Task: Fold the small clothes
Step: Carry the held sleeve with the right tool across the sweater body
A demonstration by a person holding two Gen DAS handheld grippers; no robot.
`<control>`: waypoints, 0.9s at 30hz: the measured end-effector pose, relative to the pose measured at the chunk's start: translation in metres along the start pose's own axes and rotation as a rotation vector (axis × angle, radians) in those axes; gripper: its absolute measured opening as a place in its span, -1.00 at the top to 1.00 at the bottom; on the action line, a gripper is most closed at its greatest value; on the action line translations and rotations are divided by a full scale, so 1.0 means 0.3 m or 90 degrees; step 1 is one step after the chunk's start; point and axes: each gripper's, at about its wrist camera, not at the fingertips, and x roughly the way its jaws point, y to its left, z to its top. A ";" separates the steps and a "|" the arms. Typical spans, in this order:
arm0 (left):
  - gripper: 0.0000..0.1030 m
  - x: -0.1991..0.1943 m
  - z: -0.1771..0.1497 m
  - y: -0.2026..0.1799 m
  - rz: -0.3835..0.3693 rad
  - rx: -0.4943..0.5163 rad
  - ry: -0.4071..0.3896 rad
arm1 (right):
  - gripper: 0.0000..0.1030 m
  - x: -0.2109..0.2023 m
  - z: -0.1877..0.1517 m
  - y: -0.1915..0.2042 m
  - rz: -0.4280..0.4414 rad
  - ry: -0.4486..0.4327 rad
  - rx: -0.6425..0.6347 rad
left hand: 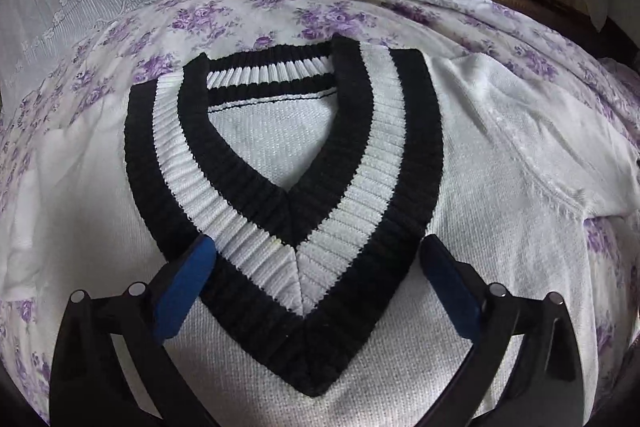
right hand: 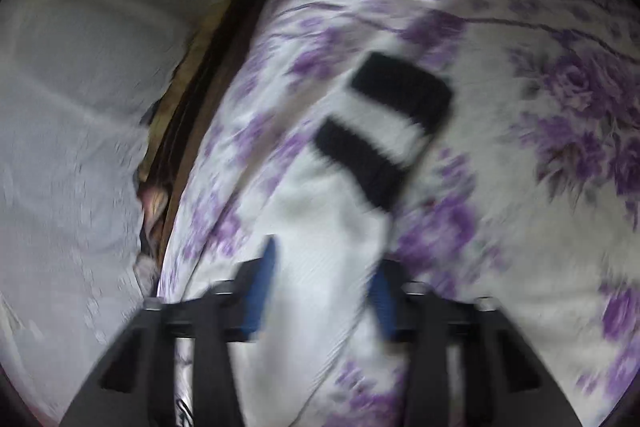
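Straddling the sweater point(left hand: 320, 367) collar point(left hand: 296, 227), left hand-held gripper point(left hand: 316, 259) spread wide.
Pinching the sleeve point(right hand: 320, 267) with right hand-held gripper point(right hand: 324, 279); likely folding it across next.

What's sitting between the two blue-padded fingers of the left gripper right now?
In the left wrist view, the point of the white knit sweater's black-and-white ribbed V-neck collar lies between the open left gripper's fingers.
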 end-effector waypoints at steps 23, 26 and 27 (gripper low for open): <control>-0.92 -0.096 0.047 0.250 -0.017 -0.101 -0.011 | 0.78 -0.062 -0.136 0.304 0.155 0.046 -0.236; -0.92 -0.091 0.055 0.295 -0.025 -0.126 -0.004 | 0.77 -0.071 -0.193 0.364 0.180 0.071 -0.282; -0.92 -0.093 0.059 0.307 -0.021 -0.131 -0.004 | 0.77 -0.075 -0.210 0.380 0.187 0.077 -0.296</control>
